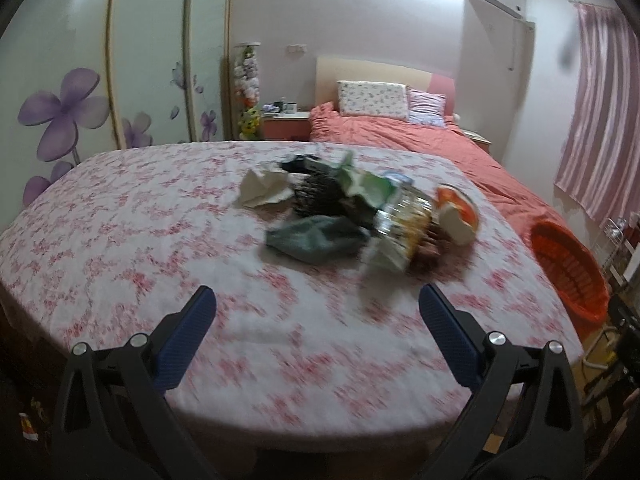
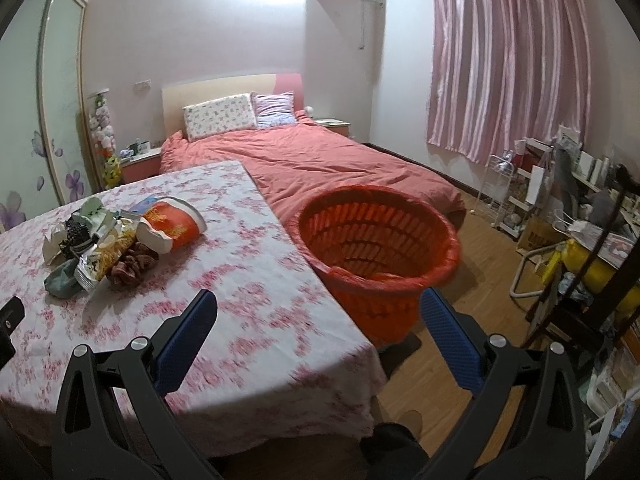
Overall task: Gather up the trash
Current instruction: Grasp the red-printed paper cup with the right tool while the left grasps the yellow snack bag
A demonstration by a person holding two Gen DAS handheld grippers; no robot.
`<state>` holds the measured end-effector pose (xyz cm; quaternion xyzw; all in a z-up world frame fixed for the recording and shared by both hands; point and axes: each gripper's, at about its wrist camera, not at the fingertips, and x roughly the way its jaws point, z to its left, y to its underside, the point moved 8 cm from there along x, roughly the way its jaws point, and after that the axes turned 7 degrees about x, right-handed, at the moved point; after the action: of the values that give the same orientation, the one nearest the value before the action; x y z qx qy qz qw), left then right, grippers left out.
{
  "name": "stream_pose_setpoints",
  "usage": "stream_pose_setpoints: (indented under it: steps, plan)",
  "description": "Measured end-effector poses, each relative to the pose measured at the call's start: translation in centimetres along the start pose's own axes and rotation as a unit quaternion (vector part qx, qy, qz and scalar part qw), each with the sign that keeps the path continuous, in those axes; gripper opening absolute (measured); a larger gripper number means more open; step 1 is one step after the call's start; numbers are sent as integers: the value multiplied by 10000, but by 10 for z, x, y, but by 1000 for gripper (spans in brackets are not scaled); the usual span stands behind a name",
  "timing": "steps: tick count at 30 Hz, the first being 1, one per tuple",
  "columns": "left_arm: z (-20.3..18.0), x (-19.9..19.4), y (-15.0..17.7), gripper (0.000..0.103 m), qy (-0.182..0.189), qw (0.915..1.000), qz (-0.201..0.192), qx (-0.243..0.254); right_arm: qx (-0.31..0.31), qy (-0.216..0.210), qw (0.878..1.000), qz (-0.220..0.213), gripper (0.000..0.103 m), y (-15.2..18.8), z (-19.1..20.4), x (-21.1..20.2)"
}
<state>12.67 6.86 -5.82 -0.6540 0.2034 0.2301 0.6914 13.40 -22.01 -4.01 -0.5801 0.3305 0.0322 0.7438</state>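
A pile of trash lies on the table with the pink floral cloth point(image 1: 120, 240): a crumpled white paper point(image 1: 264, 188), a grey-green rag point(image 1: 316, 238), a shiny snack bag point(image 1: 404, 224), a torn orange paper cup point(image 1: 456, 212) and dark wrappers. The pile also shows in the right wrist view, with the snack bag point(image 2: 108, 256) and orange cup point(image 2: 172, 224). My left gripper point(image 1: 318, 304) is open and empty, short of the pile. My right gripper point(image 2: 320, 308) is open and empty, over the table's right edge beside an orange basket point(image 2: 376, 248), also in the left wrist view point(image 1: 568, 268).
A bed with a red cover point(image 2: 320, 160) stands behind the table point(image 2: 260, 280). Pink curtains point(image 2: 508, 64) hang at right. Cluttered shelves and racks point(image 2: 560, 200) line the right wall. A wardrobe with purple flowers point(image 1: 64, 112) is at left. The floor is wooden point(image 2: 472, 320).
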Motion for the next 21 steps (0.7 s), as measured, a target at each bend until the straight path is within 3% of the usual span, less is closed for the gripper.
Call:
stream_pose_setpoints:
  steps: [10,17,21]
  plan:
    - [34,46,-28,99,-60,10000,8,-32,-55,-639,9972,384,94,-17,61,44]
    - [37,68,-46,97,121,9999,-100,6,245,-1171,9883,943,94,-26,107,82]
    - [41,81,-51,97,168,9998,-52,-55,395,-1246,9827,1313,94,-24,134,111]
